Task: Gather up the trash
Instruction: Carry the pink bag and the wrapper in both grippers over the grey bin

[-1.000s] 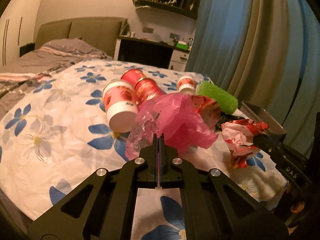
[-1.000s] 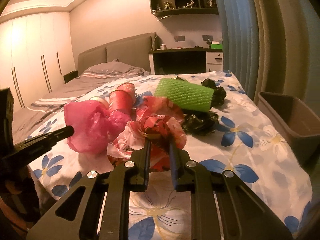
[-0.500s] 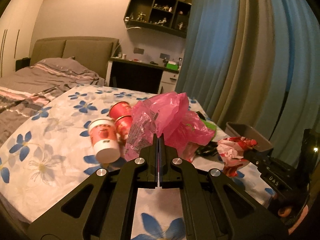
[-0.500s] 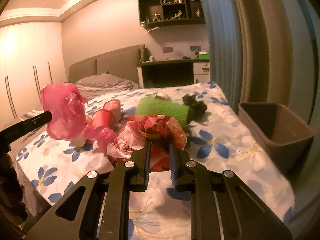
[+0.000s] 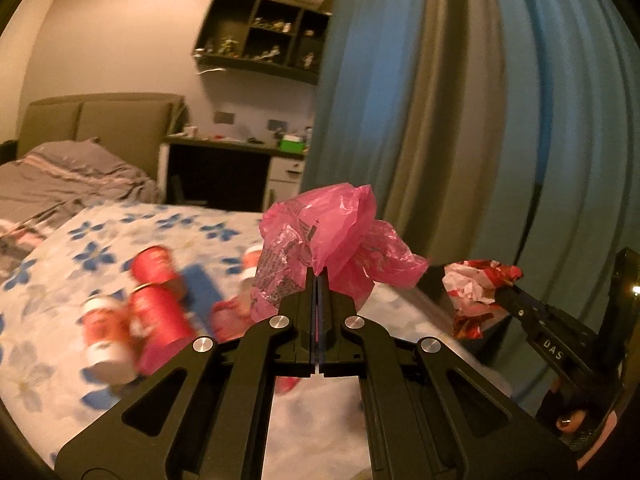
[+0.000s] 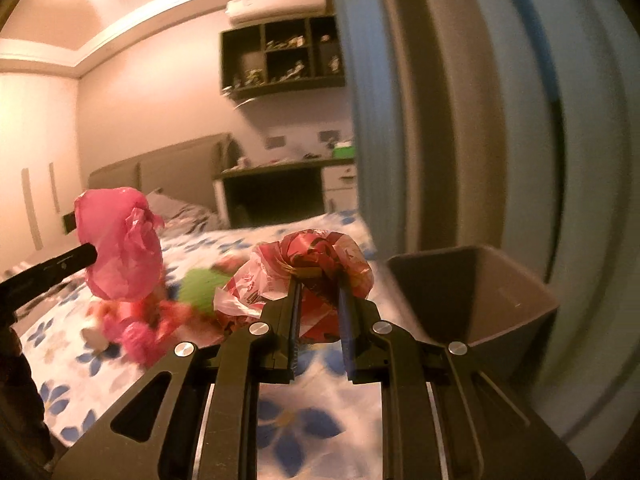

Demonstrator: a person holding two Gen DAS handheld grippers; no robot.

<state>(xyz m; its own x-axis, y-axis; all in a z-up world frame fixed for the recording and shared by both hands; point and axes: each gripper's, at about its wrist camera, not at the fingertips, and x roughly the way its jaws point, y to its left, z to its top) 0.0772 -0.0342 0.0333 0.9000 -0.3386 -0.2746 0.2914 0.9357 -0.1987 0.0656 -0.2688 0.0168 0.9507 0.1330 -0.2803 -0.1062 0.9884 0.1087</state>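
Pink plastic bag [image 5: 332,236] pinched by left gripper [image 5: 318,276]; right gripper [image 6: 318,280] clamps red-white wrapper [image 6: 308,264].

**What surrounds you in the bedroom**

You face a bed [image 5: 132,224] under a white cover printed with blue flowers, with a rumpled grey blanket [image 5: 76,176] near its padded headboard [image 5: 100,120]. Beside the headboard you see a dark desk [image 5: 224,168] carrying a green box [image 5: 291,145]. Above it hangs a dark wall shelf [image 6: 280,56] of small figurines, an air conditioner [image 6: 276,2] over that. Blue and tan curtains [image 5: 460,120] fill your right.
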